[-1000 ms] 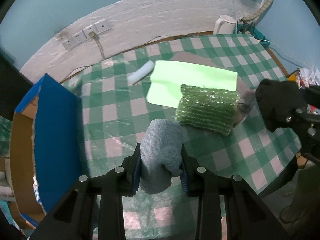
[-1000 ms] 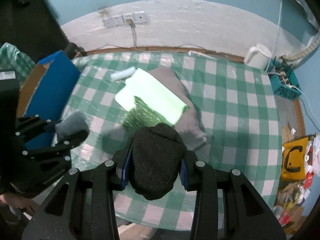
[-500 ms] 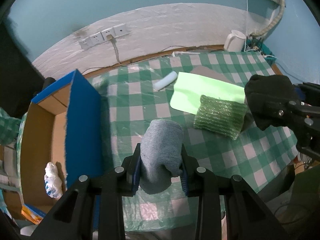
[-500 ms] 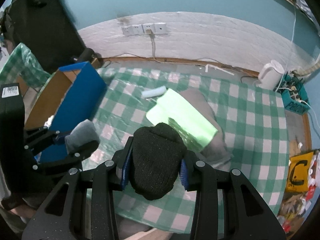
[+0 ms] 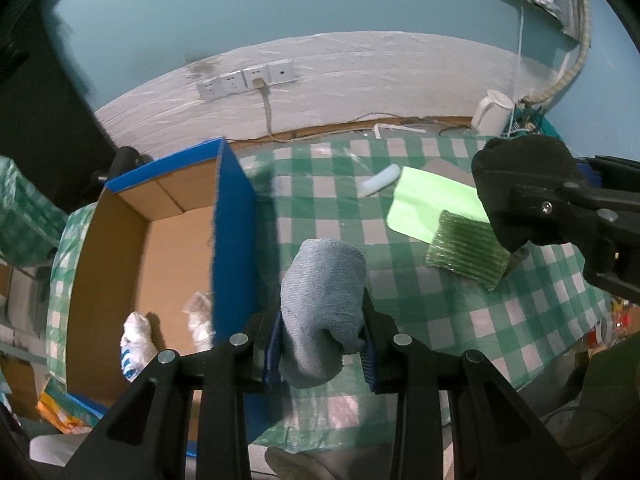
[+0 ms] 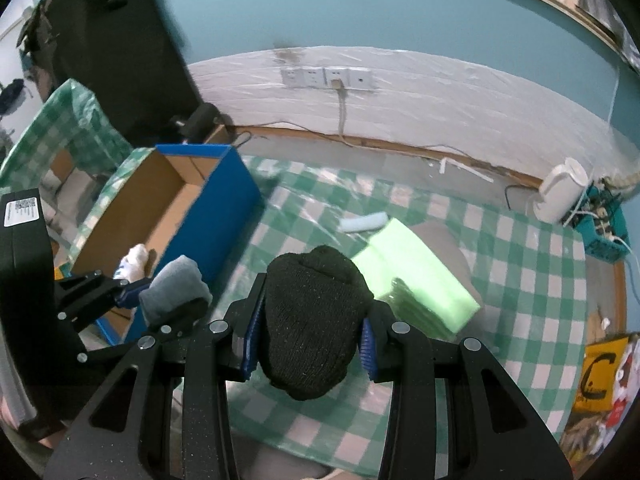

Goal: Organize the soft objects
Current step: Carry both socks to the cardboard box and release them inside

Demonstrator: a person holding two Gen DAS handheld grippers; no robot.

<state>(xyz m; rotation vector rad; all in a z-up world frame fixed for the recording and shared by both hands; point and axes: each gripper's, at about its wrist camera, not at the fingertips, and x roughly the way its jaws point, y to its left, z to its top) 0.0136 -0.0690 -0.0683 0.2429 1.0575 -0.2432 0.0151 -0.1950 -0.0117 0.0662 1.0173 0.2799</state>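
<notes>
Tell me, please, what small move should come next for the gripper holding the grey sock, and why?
Probably carry the left gripper sideways over the open blue box. It is shut on the grey rolled sock, lifted off the checked tablecloth, and the box beside the table already holds white socks.

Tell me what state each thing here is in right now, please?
Left gripper: jaws shut on the grey sock.
Grey sock: rolled, held above the table.
Right gripper: jaws shut on the black sock.
Black sock: rolled, held.
Cardboard box: open, white items inside.
Green knit piece: lying on the tablecloth.
</notes>
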